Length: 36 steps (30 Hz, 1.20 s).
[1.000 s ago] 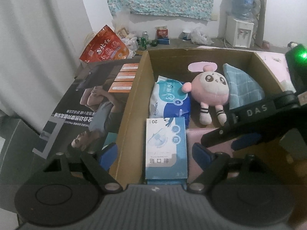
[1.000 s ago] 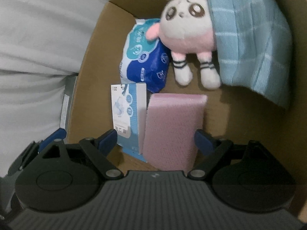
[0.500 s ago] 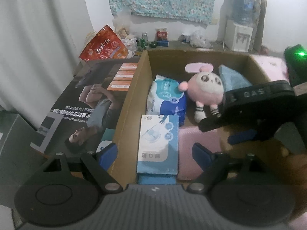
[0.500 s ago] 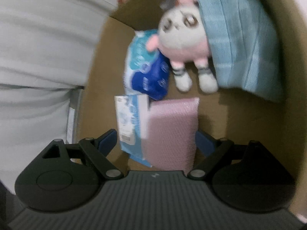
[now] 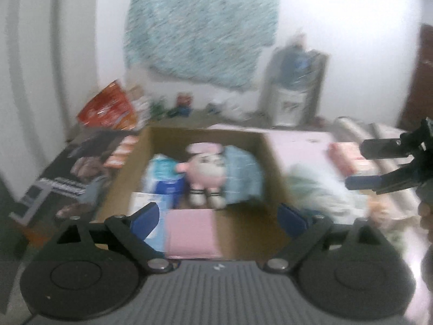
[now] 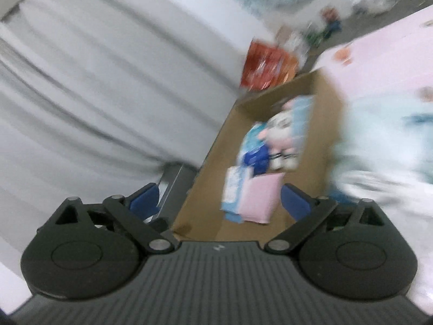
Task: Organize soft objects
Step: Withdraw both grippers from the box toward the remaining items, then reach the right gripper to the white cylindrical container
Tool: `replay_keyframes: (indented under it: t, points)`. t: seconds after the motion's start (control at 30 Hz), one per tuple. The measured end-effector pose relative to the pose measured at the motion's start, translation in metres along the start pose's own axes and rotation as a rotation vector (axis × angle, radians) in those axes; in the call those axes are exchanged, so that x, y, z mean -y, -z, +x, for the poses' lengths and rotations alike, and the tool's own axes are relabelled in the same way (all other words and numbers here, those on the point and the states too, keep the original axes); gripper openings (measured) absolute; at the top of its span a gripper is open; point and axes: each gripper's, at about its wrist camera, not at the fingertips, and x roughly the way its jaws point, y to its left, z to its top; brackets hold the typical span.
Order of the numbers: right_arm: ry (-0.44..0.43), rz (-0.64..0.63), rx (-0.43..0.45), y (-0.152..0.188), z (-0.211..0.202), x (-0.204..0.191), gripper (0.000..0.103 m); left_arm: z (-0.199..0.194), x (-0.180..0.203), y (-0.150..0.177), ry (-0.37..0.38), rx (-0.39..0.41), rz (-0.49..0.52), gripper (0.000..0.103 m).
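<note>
A white wall hung with a patterned cloth (image 5: 203,29) is seen behind a cardboard box (image 5: 273,162), both views being blurred. Inside the box a plush toy (image 5: 204,174) is flanked by a wipes pack (image 5: 165,178) and a blue cloth (image 5: 242,178), with a pink pad (image 5: 190,233) and what appears to be a small packet (image 6: 233,187) nearer the cameras. The left gripper (image 5: 217,218) is held wide and empty over the box's near end; the right gripper (image 6: 219,200) is likewise spread with nothing gripped, off the box's near end.
</note>
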Motion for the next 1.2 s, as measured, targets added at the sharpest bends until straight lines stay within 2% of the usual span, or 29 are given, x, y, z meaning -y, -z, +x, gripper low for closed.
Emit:
replay_keyframes:
  t: [0.2, 0.27, 0.37, 0.47, 0.57, 0.63, 0.73, 0.87, 0.97, 1.03, 1.13, 1.2]
  points:
    - [0.159, 0.047, 0.253, 0.043, -0.134, 0.046, 0.099, -0.022, 0.061, 0.035, 0.122, 0.046, 0.075, 0.097]
    - [0.184, 0.085, 0.305, 0.062, -0.163, 0.06, 0.099, -0.022, 0.082, 0.045, 0.159, 0.041, 0.103, 0.097]
    - [0.2, 0.144, 0.341, 0.094, -0.183, 0.081, 0.099, -0.015, 0.114, 0.058, 0.222, -0.003, 0.135, 0.097]
    - [0.213, 0.182, 0.351, 0.121, -0.184, 0.098, 0.099, -0.004, 0.149, 0.076, 0.271, -0.034, 0.179, 0.097]
    - [0.185, 0.196, 0.341, 0.145, -0.174, 0.11, 0.099, 0.01, 0.184, 0.093, 0.346, -0.087, 0.24, 0.097]
    - [0.178, 0.192, 0.318, 0.151, -0.162, 0.116, 0.097, 0.024, 0.205, 0.105, 0.356, -0.118, 0.281, 0.096]
    - [0.208, 0.134, 0.297, 0.153, -0.146, 0.117, 0.089, 0.049, 0.234, 0.123, 0.336, -0.119, 0.377, 0.091]
    - [0.245, 0.109, 0.261, 0.145, -0.126, 0.132, 0.068, 0.085, 0.254, 0.139, 0.282, -0.155, 0.434, 0.071]
    - [0.269, 0.108, 0.236, 0.141, -0.112, 0.146, 0.057, 0.108, 0.255, 0.142, 0.275, -0.19, 0.412, 0.066]
    - [0.285, 0.103, 0.229, 0.14, -0.106, 0.153, 0.056, 0.12, 0.256, 0.145, 0.258, -0.203, 0.406, 0.064]
    - [0.278, 0.107, 0.216, 0.139, -0.096, 0.163, 0.054, 0.134, 0.255, 0.146, 0.241, -0.224, 0.402, 0.054]
    - [0.266, 0.127, 0.2, 0.14, -0.091, 0.169, 0.05, 0.142, 0.255, 0.147, 0.244, -0.246, 0.387, 0.04]
